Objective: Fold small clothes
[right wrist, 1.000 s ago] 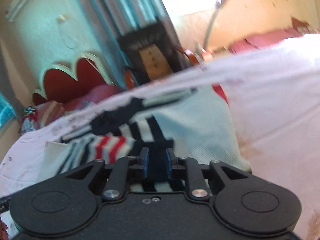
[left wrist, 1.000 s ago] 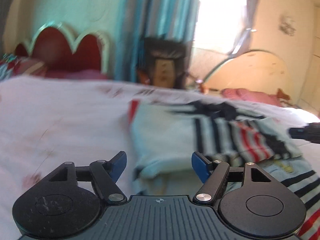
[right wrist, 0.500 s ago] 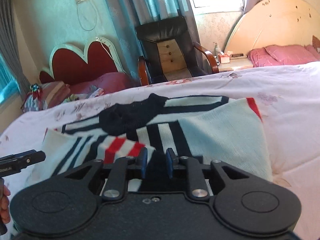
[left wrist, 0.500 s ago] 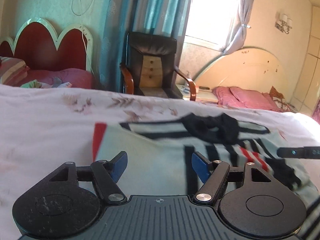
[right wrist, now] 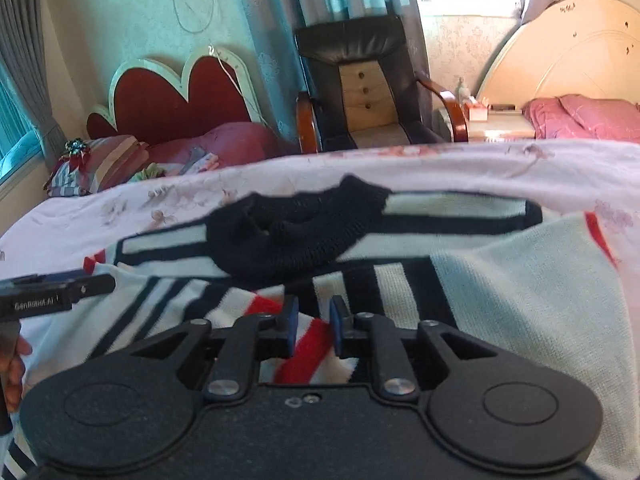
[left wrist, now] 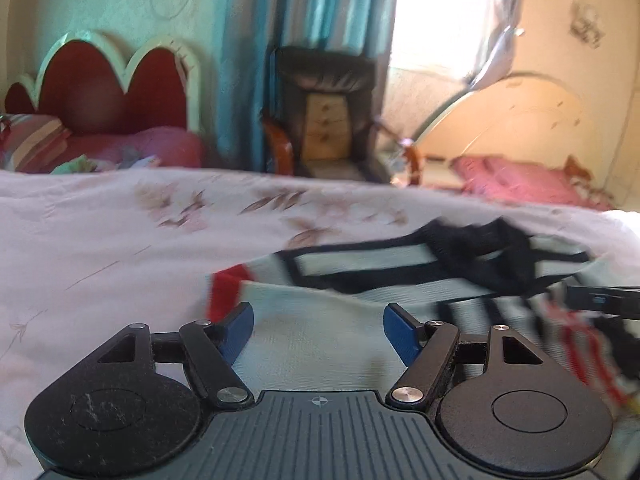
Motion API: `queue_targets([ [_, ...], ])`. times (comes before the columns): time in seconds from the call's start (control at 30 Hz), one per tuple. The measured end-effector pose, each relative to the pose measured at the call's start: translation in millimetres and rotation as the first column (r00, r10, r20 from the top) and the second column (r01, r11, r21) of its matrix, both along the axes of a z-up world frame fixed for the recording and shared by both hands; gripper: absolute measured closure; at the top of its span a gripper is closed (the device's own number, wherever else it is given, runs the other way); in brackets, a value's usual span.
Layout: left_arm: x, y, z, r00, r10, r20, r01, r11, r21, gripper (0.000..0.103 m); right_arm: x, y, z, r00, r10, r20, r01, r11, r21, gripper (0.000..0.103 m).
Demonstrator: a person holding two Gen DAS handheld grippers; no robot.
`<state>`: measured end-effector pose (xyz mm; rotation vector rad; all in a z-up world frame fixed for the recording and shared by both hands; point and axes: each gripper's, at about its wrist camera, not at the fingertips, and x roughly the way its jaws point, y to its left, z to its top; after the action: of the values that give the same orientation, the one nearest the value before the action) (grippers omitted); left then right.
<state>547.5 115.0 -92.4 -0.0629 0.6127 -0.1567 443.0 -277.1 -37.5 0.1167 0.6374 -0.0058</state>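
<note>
A pale knit sweater with navy and red stripes lies spread on the bed's floral white bedspread, its dark navy collar at the far edge. The left tool hangs released over the plain pale part of the knit, blue pads well apart, gripping nothing. The right tool has narrowed to a slim gap over a red stripe (whether it pinches the fabric cannot be told). A black leather armchair stands beyond the bed.
</note>
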Motion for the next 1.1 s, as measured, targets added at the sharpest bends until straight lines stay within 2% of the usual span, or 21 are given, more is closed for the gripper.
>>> queue_targets([
  [0.1,-11.1,-30.4,2.1,0.998,-0.067,0.012,0.067,0.998,0.003,0.032,2.2,19.0,5.5,0.998,0.062,0.019,-0.062,0.997,0.035,0.084],
  [0.17,-5.4,-41.9,-8.7,0.997,-0.074,-0.021,0.075,0.996,0.051,0.032,8.1,35.1,0.6,0.994,0.111,-0.007,-0.110,0.994,0.022,0.085],
  [0.27,0.4,-23.5,-16.0,0.999,-0.042,-0.007,0.043,0.997,0.059,0.032,18.2,42.4,-12.6,0.993,0.093,-0.073,-0.099,0.992,-0.074,0.092],
  [0.37,12.2,-2.0,-6.6,1.000,0.017,-0.007,-0.017,0.997,0.069,0.032,20.7,29.2,-9.3,0.995,0.072,-0.063,-0.075,0.996,-0.050,0.092],
  [0.43,22.1,7.2,-1.7,0.999,0.039,-0.001,-0.039,0.998,0.056,0.032,21.9,31.9,-4.4,0.997,0.072,-0.033,-0.074,0.996,-0.052,0.084],
  [0.53,44.6,16.4,-14.8,0.996,0.049,-0.074,-0.045,0.998,0.047,0.032,36.8,41.1,-3.2,0.996,0.088,-0.020,-0.088,0.996,-0.021,0.084],
  [0.57,47.0,18.1,-18.9,0.996,0.041,-0.074,-0.037,0.998,0.043,0.032,44.8,44.7,-5.5,0.994,0.099,-0.037,-0.099,0.995,-0.018,0.086],
  [0.63,47.8,19.2,-18.6,0.996,0.040,-0.074,-0.038,0.999,0.034,0.032,63.6,52.9,-17.7,0.988,0.088,-0.123,-0.098,0.993,-0.073,0.087],
  [0.67,45.5,19.4,-14.6,0.996,0.050,-0.074,-0.048,0.998,0.031,0.032,66.0,54.3,-18.8,0.989,0.095,-0.112,-0.105,0.991,-0.084,0.087],
  [0.73,27.3,17.7,-1.7,0.999,0.044,-0.012,-0.044,0.999,0.012,0.032,63.1,54.0,-12.6,0.988,0.102,-0.111,-0.112,0.990,-0.089,0.087],
  [0.77,17.8,14.1,2.1,1.000,0.026,-0.002,-0.026,1.000,-0.007,0.032,55.0,51.6,-6.6,0.992,0.100,-0.080,-0.107,0.991,-0.082,0.083],
  [0.83,-1.6,-1.8,4.5,1.000,-0.023,0.002,0.023,1.000,-0.012,0.032,37.3,45.0,2.0,0.995,0.093,-0.027,-0.094,0.994,-0.046,0.082],
  [0.9,-17.9,-19.0,-1.9,0.997,-0.071,-0.007,0.070,0.997,-0.030,0.032,22.8,43.4,2.8,0.993,0.116,-0.015,-0.116,0.993,-0.005,0.082],
  [1.0,-35.0,-33.0,-20.7,0.997,-0.080,-0.021,0.081,0.997,0.017,0.032,6.1,50.9,-10.2,0.985,0.169,-0.045,-0.170,0.985,-0.041,0.083],
  [1.1,-50.9,-17.4,-22.0,0.998,-0.060,-0.004,0.060,0.998,-0.011,0.032,-12.0,36.4,-14.5,0.989,0.139,-0.045,-0.143,0.984,-0.105,0.086],
])
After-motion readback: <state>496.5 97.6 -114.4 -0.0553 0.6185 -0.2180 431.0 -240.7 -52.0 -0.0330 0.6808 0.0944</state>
